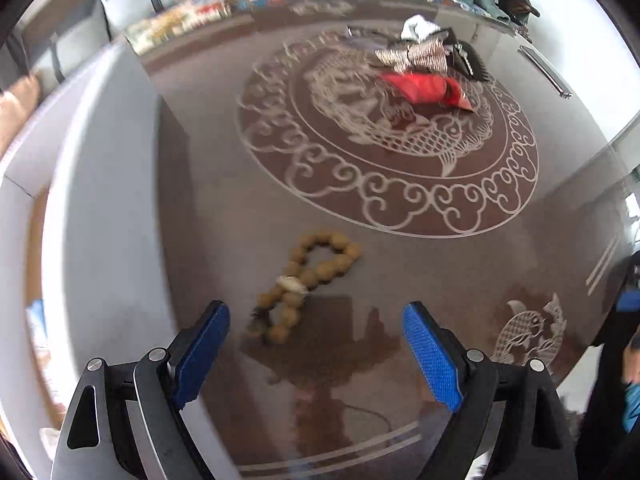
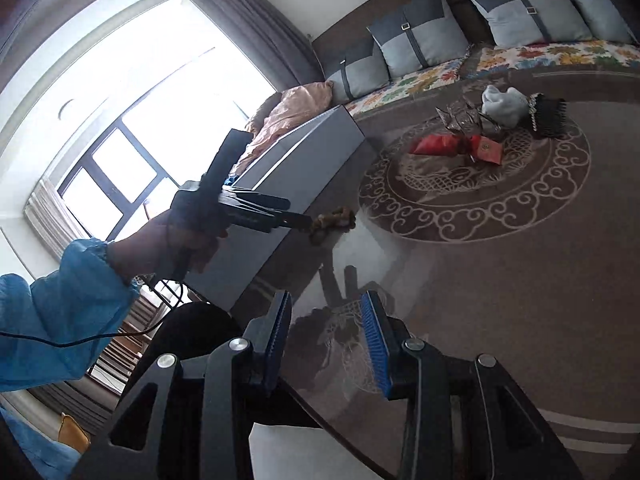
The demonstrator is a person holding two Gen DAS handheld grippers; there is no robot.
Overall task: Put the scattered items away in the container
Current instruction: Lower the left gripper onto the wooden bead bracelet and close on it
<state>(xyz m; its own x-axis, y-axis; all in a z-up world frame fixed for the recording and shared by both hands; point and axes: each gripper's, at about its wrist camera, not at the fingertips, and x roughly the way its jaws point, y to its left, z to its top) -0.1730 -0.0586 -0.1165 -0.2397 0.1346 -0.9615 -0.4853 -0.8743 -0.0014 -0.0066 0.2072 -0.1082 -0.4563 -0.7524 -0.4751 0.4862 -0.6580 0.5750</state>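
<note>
Glass table (image 1: 400,264): both tools agape, left tool (image 1: 316,344) beside bead bracelet (image 1: 304,280)

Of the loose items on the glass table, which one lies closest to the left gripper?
The bead bracelet, lying just ahead of the open left gripper. The red pouch, comb and white cloth sit together farther off.

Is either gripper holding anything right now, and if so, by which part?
Nothing is held. The left gripper is open with the bead bracelet lying on the table ahead; the right gripper is open and empty.
</note>
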